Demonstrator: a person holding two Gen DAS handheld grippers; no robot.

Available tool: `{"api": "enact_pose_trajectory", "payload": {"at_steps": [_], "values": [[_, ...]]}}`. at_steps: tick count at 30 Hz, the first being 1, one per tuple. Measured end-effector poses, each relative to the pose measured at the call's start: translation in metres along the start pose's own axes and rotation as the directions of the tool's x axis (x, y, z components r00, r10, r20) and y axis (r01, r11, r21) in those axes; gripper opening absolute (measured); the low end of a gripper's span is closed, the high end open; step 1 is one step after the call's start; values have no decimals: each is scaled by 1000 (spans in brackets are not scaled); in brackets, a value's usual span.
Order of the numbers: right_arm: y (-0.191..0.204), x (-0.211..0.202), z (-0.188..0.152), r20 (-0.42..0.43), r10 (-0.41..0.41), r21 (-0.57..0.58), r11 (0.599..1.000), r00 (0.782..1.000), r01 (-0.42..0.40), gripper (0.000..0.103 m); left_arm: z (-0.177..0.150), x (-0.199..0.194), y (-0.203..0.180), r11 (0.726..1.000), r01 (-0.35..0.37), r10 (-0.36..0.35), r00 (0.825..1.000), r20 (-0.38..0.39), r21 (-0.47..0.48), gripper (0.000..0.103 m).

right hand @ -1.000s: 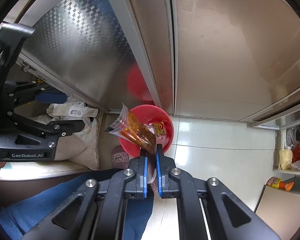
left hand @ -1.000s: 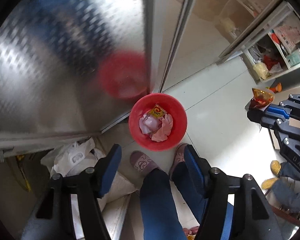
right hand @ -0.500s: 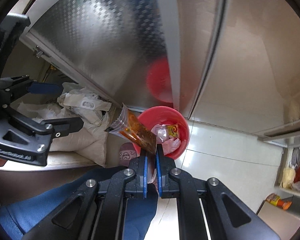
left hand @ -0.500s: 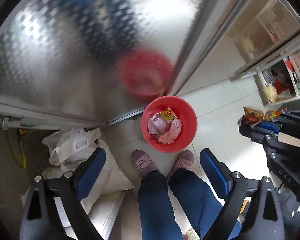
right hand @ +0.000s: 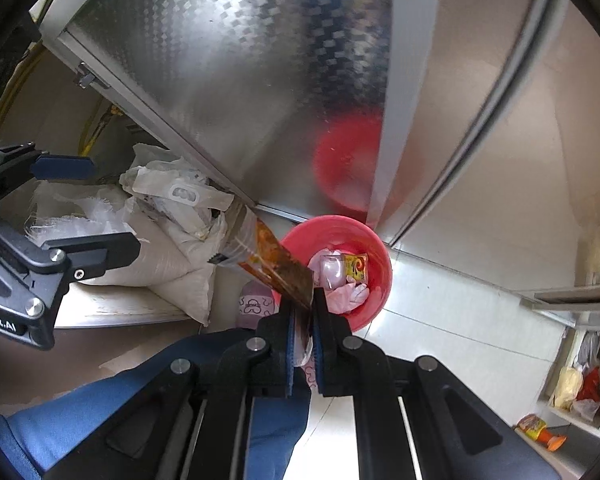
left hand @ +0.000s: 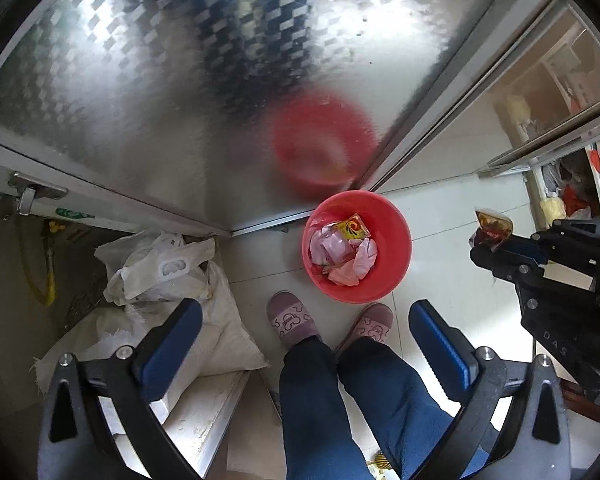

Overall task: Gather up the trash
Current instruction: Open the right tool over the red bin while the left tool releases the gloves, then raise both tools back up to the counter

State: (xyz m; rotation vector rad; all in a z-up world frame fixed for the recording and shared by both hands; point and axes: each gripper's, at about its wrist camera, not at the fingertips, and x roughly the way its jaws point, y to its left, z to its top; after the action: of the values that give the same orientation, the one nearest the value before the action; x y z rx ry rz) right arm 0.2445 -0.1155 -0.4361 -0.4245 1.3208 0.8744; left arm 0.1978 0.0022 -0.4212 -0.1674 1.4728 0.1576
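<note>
A pale tiled floor [left hand: 452,280] with thin grout lines runs under everything, glossy enough to catch the light. Against it stands a tall cabinet door [left hand: 188,92] of embossed, checker-patterned metal, which throws back a blurred red reflection of the red bin [left hand: 396,240] standing on the tiles at its foot, just beside the door's lower corner. The bin holds crumpled pink and white scraps and a small yellow-and-red packet [left hand: 354,229]. Two feet in mauve slippers [left hand: 292,318] stand close in front of it, blue trouser legs above them. To the left, white sacks and plastic bags [left hand: 168,268] slump on a low metal ledge; a yellow hose [left hand: 40,280] hangs in the dim recess behind. Far right, open shelves [left hand: 572,196] are stuffed with bags and boxes. The left gripper [left hand: 305,340] points down over the feet with its blue pads wide apart and still spreading — nothing between them. The right gripper [right hand: 302,320] is clamped tight on an orange-brown snack wrapper [right hand: 272,260], held in the air — above and to the side of the bin.
</note>
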Motion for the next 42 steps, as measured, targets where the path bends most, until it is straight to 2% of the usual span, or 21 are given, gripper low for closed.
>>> {"api": "enact_pose_trajectory", "payload": {"at_steps": [2, 3, 4, 5, 7, 11, 15, 20, 25, 30, 32, 36, 38, 42], "values": [[3, 1, 2, 2, -20, -16, 1000, 1000, 20, 8, 0, 1, 1, 1000, -1, 1, 1000, -6, -4, 102], [5, 3, 3, 4, -41, -28, 999, 999, 41, 15, -1, 1, 2, 1000, -3, 3, 1000, -8, -6, 102], [6, 3, 2, 10, -66, -38, 997, 998, 67, 27, -1, 1, 3, 1000, -6, 6, 1000, -13, -10, 102], [6, 3, 2, 13, -72, -39, 997, 997, 73, 45, -2, 1, 3, 1000, -14, 14, 1000, -17, -14, 102], [3, 3, 2, 11, -50, -16, 999, 999, 50, 65, -3, 0, 3, 999, -25, 25, 1000, -16, -23, 102], [-1, 0, -1, -1, -37, 2, 999, 999, 37, 68, -5, -6, 2, 1000, -20, 20, 1000, -15, -17, 102], [0, -19, -3, 2, -33, 20, 999, 999, 33, 83, -5, -28, -4, 1000, -18, 18, 1000, 6, 5, 102], [6, -72, -2, 34, -30, 68, 997, 999, 28, 100, -1, -84, -10, 999, -8, 7, 1000, 23, 36, 102], [11, -135, 8, 86, -68, 128, 990, 994, 57, 102, 7, -145, -11, 999, 18, -22, 995, 95, 49, 102], [20, -196, 23, 150, -112, 141, 986, 982, 91, 102, 17, -206, -16, 997, 4, -17, 984, 175, 75, 102], [23, -217, 29, 177, -124, 141, 985, 976, 100, 102, 22, -229, -16, 996, 33, -51, 971, 235, 81, 102], [29, -258, 40, 234, -139, 121, 986, 962, 113, 102, 33, -267, -19, 995, 13, -42, 952, 304, 98, 102], [31, -275, 46, 264, -169, 113, 983, 950, 143, 102, 39, -279, -15, 996, 17, -42, 947, 317, 82, 102], [25, -298, 59, 311, -164, 119, 984, 936, 133, 102, 53, -300, -6, 999, 22, -35, 937, 346, 40, 102]]}}
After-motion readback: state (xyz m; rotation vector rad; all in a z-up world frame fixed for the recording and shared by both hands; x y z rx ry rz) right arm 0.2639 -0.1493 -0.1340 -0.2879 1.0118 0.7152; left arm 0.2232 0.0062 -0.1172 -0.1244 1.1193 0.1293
